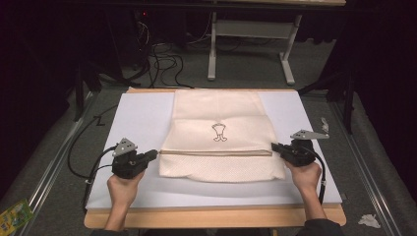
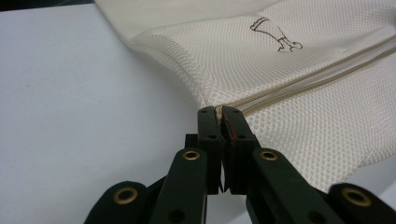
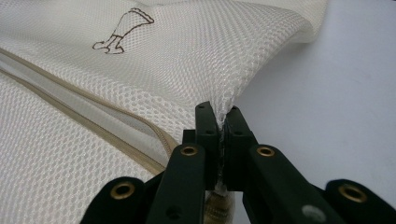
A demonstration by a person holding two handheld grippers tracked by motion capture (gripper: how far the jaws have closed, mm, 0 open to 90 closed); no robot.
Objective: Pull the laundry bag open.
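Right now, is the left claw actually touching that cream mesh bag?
Touching. The left gripper view shows the left claw shut on the mesh bag, pinching its edge where the zipper ends.

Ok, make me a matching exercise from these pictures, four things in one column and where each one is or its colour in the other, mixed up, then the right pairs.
Things:
1. mesh bag
2. left tongs
3. right tongs
4. green packet

Descriptions:
A. on the floor, at the near left corner
B. cream, spread on the white board
C. shut on the bag's left edge
D. shut on the bag's right edge

Pairs: 1-B, 2-C, 3-D, 4-A
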